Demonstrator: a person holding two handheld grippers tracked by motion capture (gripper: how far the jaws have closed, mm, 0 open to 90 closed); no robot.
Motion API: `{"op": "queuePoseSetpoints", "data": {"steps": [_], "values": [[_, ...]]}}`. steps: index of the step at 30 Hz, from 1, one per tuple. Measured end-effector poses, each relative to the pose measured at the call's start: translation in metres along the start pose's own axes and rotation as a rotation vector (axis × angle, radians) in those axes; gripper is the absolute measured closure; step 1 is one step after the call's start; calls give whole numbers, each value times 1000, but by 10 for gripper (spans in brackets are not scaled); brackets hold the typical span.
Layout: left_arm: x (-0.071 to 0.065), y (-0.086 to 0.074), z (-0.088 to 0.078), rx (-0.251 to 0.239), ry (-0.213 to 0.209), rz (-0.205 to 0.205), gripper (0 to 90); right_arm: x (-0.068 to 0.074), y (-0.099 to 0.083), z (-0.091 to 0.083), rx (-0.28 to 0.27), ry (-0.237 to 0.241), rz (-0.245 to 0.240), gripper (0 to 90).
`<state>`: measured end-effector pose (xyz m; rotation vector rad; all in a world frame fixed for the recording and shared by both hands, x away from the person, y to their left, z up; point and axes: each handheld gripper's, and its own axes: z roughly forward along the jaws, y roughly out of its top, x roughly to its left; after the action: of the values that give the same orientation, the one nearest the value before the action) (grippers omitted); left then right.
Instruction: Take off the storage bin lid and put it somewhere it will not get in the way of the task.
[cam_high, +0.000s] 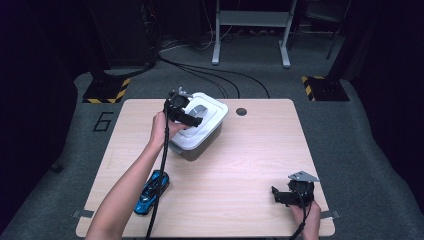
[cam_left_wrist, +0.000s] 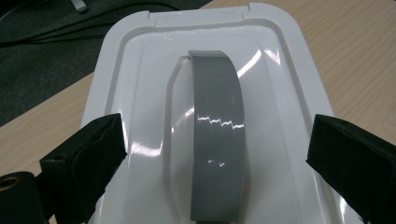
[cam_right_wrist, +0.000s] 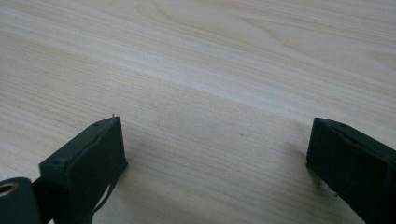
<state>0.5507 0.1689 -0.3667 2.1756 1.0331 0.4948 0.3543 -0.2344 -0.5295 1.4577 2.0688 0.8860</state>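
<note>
Left gripper (cam_high: 186, 107) hovers over the white lidded box (cam_high: 197, 131) at the table's (cam_high: 250, 165) far-left middle, jaws spread wide either side of the lid's (cam_left_wrist: 140, 116) grey handle (cam_left_wrist: 218, 135), nothing gripped. Looks like the approach step of a handle grab. Next move likely: drop lower, centre on the handle, close. Right gripper (cam_high: 289, 196) rests near-right on bare wood, jaws wide, empty. Blue toy car (cam_high: 151, 192) sits near-left, untouched.

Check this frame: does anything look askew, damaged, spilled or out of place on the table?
Nothing stands out. The white-lidded box sits closed, turned at an angle to the table edges, its grey handle lying flat. The blue toy car lies near the front left. Left gripper and right gripper are open.
</note>
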Motion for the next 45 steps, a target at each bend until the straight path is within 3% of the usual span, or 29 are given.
{"op": "queuePoseSetpoints", "data": {"steps": [4,8,9,13,17,20,27,34,38,45], "values": [[-1,3,4,18,-4,8,52,0,0,0,1,0,0,35],[-4,3,5,8,-2,25,237,0,0,0,0,0,0,35],[-4,3,4,7,-3,33,321,0,0,0,0,0,0,35],[-7,2,5,0,22,50,478,0,0,0,-1,1,0,36],[-8,2,3,-17,39,41,661,0,0,0,0,1,0,36],[-8,2,3,-19,48,39,667,0,0,0,-1,1,0,37],[-7,2,-9,-78,62,26,668,0,0,0,-1,1,-1,37],[-2,5,-40,-134,90,38,668,0,0,0,-1,1,-1,37],[1,6,-50,-145,104,39,668,0,0,0,-1,0,-1,37],[18,5,-71,-187,153,0,668,0,0,0,-2,0,3,36]]}}
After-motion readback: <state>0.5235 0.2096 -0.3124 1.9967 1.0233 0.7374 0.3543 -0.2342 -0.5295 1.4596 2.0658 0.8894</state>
